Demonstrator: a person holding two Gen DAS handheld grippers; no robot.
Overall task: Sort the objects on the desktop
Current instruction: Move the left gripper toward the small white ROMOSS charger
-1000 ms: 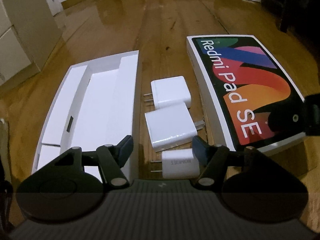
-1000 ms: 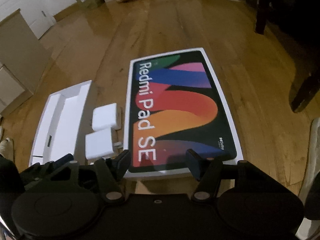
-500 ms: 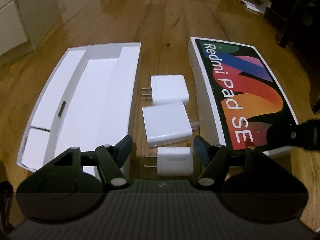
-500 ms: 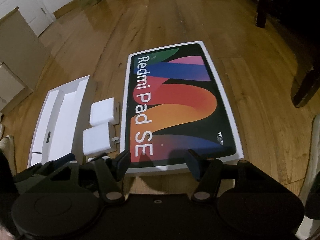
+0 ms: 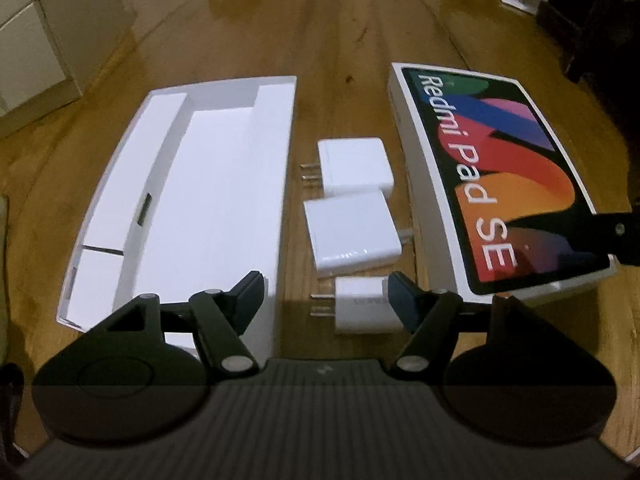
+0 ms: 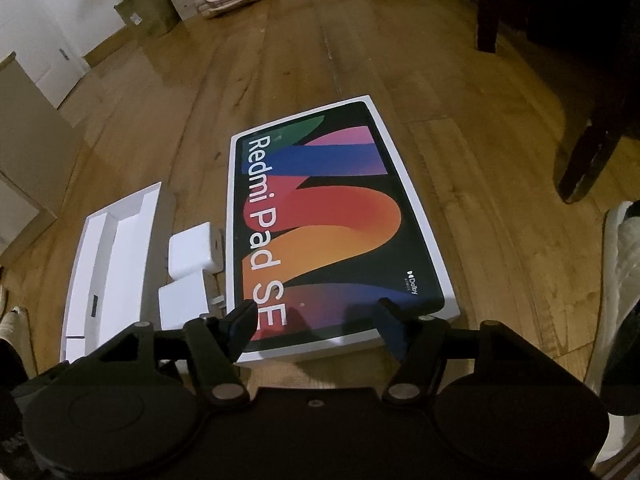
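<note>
Meanwhile left tongs apart; right tongs opening over box lid near edge.

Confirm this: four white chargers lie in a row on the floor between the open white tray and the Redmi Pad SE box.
Not quite: there are three white chargers, not four. The left wrist view shows them in a row on the floor between the open white tray and the Redmi Pad SE box.
</note>
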